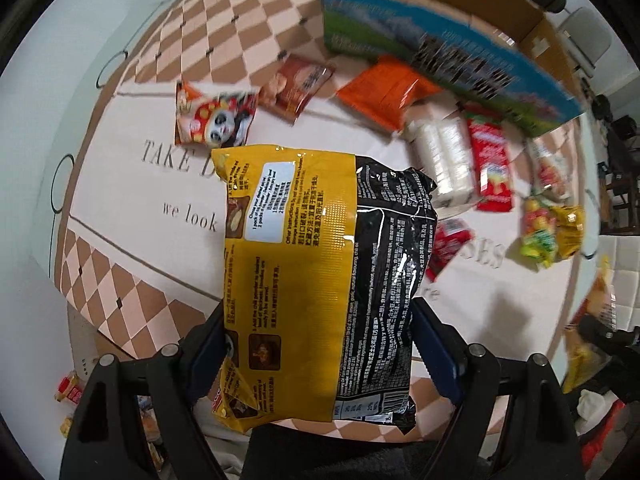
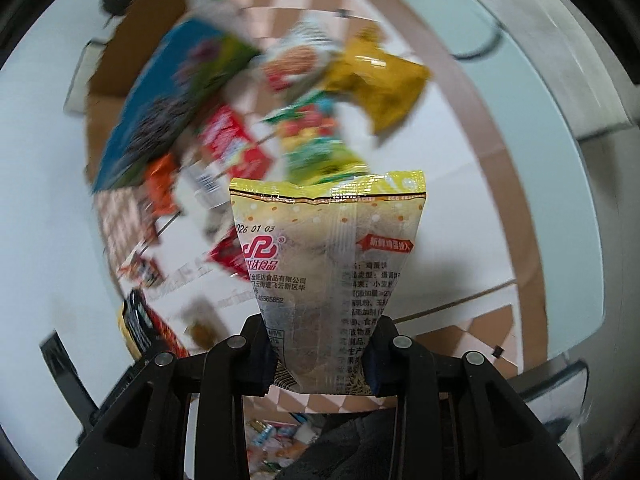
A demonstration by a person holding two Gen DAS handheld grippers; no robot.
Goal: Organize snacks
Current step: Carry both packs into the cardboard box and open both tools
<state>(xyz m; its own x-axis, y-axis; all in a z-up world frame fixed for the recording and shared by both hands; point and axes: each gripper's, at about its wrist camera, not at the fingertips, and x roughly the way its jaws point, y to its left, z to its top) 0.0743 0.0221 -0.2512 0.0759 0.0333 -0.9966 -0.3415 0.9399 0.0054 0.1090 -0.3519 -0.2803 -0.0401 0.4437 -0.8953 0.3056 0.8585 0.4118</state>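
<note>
A: Left claw [image 1: 320, 344] clamped on a big yellow and black noodle pack [image 1: 320, 280], lifted clear of the checkered mat [image 1: 160, 60], filling the middle of the left view.

B: Right claw [image 2: 320, 354] squeezed tight on a pale yellow snack bag [image 2: 328, 264], also off the mat, dead center in the right view.

A: Open cardboard box [image 1: 440, 36] upper right in the left view. Orange packet [image 1: 384, 90], panda packet [image 1: 216, 116] and red packet [image 1: 490, 164] loose below it.

B: Pretty blurry on the right side.
</note>
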